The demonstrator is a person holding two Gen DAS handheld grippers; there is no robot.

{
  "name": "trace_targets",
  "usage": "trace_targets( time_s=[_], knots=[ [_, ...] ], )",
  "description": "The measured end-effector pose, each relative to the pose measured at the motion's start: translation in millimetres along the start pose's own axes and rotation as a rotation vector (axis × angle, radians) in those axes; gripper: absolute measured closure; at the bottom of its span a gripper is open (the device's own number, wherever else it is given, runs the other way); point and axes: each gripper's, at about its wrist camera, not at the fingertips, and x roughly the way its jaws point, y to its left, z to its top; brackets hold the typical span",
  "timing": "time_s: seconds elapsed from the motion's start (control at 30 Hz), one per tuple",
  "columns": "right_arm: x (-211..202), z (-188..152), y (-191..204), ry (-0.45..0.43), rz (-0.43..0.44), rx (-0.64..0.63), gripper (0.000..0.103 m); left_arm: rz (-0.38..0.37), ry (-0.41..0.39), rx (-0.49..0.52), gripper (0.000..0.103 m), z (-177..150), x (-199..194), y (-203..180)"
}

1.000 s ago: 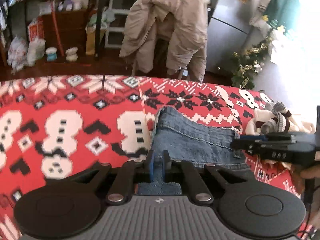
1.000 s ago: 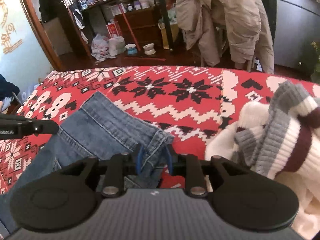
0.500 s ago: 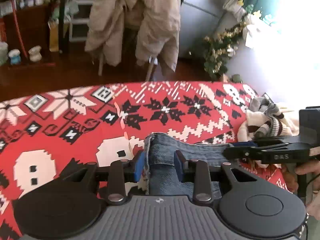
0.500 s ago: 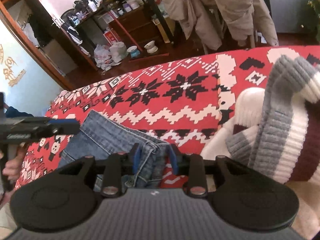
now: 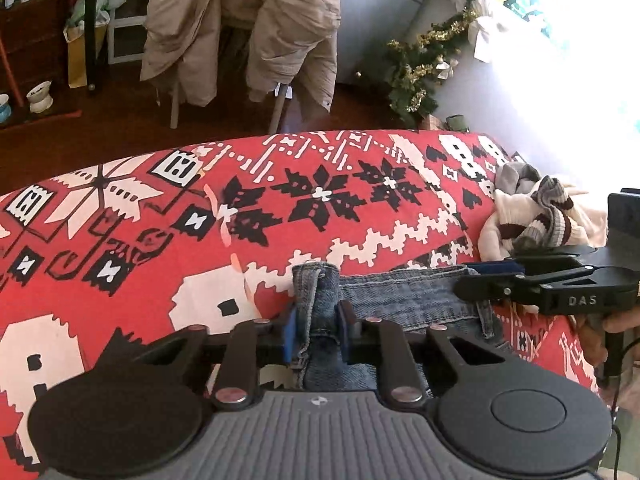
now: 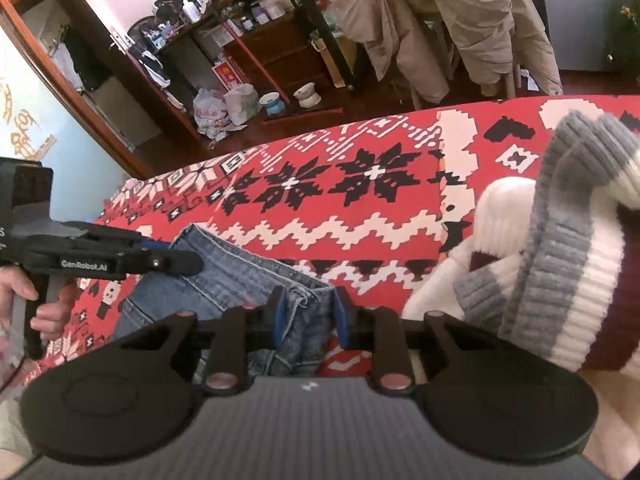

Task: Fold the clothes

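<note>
denim jeans, both grippers angled down, gripping

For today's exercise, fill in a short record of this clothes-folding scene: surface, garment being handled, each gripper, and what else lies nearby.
surface: red patterned blanket
garment: blue jeans, lying on the blanket
left gripper: jaws have just been closing, a bunched jeans edge between them, pads pressing it
right gripper: denim edge between its jaws, grip unclear
nearby: striped knit sweater heaped to the right of the jeans
background: beige coat draped over a chair
</note>
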Motion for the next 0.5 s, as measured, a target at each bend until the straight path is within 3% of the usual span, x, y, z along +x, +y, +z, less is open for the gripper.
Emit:
trace_targets(
  time_s=[0.07, 0.13, 0.17, 0.23, 0.37, 0.5],
  knots=[
    [-1, -2, 1, -0.011, -0.004, -0.012, 0.061, -0.015, 0.004, -0.018, 0.077, 2, 1, 3],
    [-3, -5, 2, -0.021, -0.009, -0.023, 0.061, -0.016, 0.002, -0.030, 0.078, 3, 4, 4],
    [-3, -6, 2, -0.027, -0.011, -0.029, 0.063, -0.004, -0.005, -0.030, 0.080, 3, 5, 4],
    [1, -2, -1, -0.005, 0.018, 0.003, 0.080, 0.019, -0.013, -0.010, 0.086, 2, 6, -2],
    [-2, 0, 4, -0.012, 0.028, -0.014, 0.089, 0.003, -0.042, 0.006, 0.089, 2, -9, -7],
    [-30, 2, 15, -0.062, 0.063, -0.016, 0.089, -0.021, -0.109, 0.046, 0.090, 0, -47, -20]
  ],
)
